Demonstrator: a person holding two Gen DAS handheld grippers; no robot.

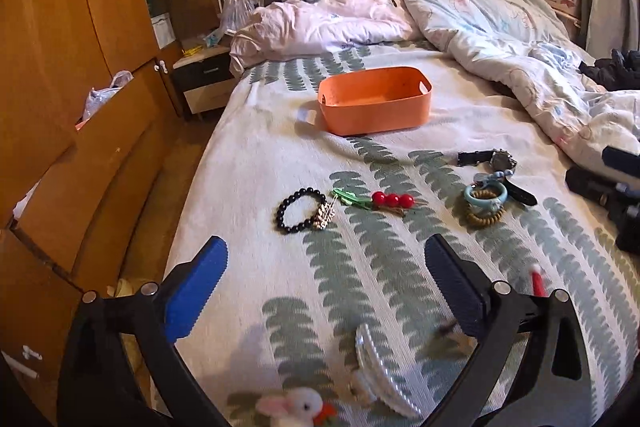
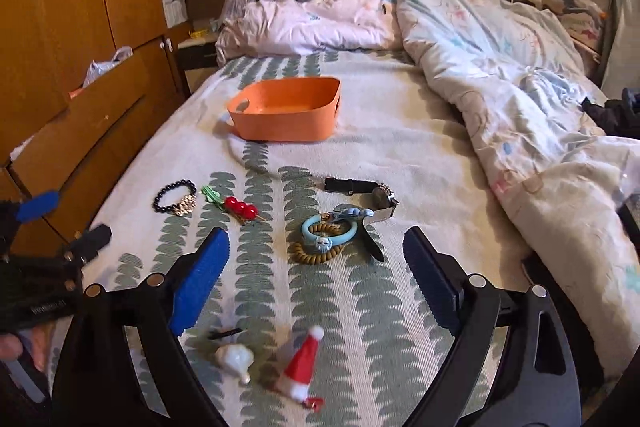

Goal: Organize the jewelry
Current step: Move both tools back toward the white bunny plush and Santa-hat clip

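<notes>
An orange basket (image 1: 376, 99) (image 2: 286, 111) sits empty on the bed. In front of it lie a black bead bracelet (image 1: 304, 211) (image 2: 176, 201), a red cherry clip (image 1: 390, 201) (image 2: 240, 209), a blue ring with a tan coil tie (image 1: 485, 203) (image 2: 326, 237) and a black-strap watch (image 1: 494, 163) (image 2: 366, 197). Nearer lie a white claw clip (image 1: 384, 371), a bunny clip (image 1: 296, 405), a Santa hat clip (image 2: 302, 367) and a white clip (image 2: 236, 359). My left gripper (image 1: 326, 291) is open and empty above the bedspread. My right gripper (image 2: 316, 279) is open and empty, just short of the blue ring.
A rumpled duvet (image 2: 500, 75) covers the bed's right side and back. A wooden wardrobe (image 1: 60, 67) with open drawers stands left of the bed, with a nightstand (image 1: 204, 79) beyond. The left gripper also shows at the left edge of the right wrist view (image 2: 60, 227).
</notes>
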